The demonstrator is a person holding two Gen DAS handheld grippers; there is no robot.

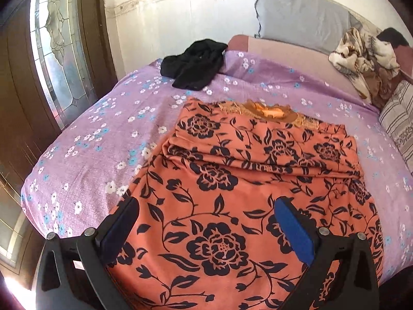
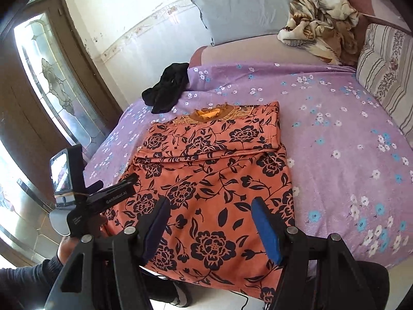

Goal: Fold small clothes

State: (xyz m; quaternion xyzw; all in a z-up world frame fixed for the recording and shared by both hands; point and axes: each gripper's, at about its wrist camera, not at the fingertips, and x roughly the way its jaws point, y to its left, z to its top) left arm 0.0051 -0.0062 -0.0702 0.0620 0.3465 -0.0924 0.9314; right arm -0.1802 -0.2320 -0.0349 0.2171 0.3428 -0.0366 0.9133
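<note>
Both grippers hover over the near hem of the top [image 1: 232, 180], which lies on the purple sheet [image 1: 90, 142] at the bed's near edge. Left gripper [image 1: 206, 206]: jaws wide apart, nothing between them. Right gripper [image 2: 210, 205]: likewise spread and empty, to the right of the left one. Top's sleeves folded in, collar at far end. Farther left, a black garment [image 2: 167, 87]. Farthest: grey pillow [image 2: 245, 10], crumpled blanket [image 2: 320, 23] to its right.
</note>
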